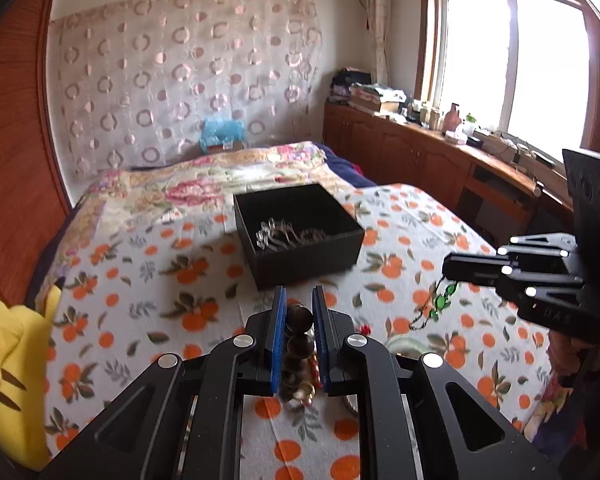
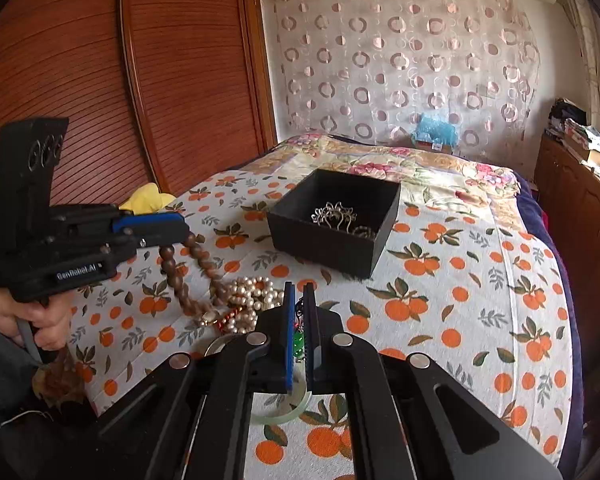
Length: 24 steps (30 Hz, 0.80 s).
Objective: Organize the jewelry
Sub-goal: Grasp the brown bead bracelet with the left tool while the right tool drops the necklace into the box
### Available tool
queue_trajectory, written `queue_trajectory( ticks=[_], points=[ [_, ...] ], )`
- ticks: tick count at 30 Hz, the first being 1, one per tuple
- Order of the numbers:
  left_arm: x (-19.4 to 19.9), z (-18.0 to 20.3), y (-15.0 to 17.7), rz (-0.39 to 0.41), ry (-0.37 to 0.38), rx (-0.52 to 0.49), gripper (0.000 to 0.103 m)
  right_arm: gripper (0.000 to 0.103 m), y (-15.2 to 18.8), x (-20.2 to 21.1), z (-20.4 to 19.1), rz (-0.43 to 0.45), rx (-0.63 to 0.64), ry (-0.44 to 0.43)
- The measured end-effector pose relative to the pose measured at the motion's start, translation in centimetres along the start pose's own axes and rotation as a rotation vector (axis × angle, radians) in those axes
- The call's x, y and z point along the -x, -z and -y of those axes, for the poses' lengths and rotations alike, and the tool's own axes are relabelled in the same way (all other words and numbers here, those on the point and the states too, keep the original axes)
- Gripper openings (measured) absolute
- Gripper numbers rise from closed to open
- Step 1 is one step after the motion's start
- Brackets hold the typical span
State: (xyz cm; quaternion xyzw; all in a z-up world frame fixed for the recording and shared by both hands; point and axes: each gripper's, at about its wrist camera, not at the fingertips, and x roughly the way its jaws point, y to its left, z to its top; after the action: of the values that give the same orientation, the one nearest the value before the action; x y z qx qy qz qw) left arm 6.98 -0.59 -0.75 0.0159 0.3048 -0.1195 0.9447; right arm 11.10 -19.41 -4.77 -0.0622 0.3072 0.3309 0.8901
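holding two pieces at once above the bed [image 2: 480,280]: the left gripper [image 1: 299,332] is clenched on a string of dark wooden beads [image 1: 299,320], the right gripper [image 2: 299,332] on a fine chain with green stones [image 2: 299,340]. in the right wrist view the wooden beads trail down from the left gripper at 9 o'clock onto the orange-print sheet, their lower end lying against a heap of pearl strands [image 2: 252,300] near centre. a pale green bangle [image 2: 296,412] lies under the right gripper at 6 o'clock. the black box [image 2: 336,220], already containing silver filigree pieces [image 2: 334,212], sits at 12 o'clock, well apart from both grippers. a yellow plush toy [image 1: 16,380] sits at 8 o'clock in the left wrist view. judged step: carrying each piece to the box. to do it well, lift until the trailing ends hang free of the pearls, move one gripper at a time over the box's open top, lower, then release so chains do not tangle.
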Motion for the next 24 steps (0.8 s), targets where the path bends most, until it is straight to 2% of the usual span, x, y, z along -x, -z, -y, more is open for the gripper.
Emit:
queue_trajectory(
  ticks=[10,24],
  points=[
    [0.7,-0.3,-2.5,0.044,-0.033,-0.017,0.012,0.005,-2.8,-1.8,0.4,0.002,0.032,0.035],
    [-1.1,-1.3,-5.8,0.060,-0.077,-0.025,0.012,0.005,-9.7,-5.2,3.0,0.005,0.009,0.054]
  ],
)
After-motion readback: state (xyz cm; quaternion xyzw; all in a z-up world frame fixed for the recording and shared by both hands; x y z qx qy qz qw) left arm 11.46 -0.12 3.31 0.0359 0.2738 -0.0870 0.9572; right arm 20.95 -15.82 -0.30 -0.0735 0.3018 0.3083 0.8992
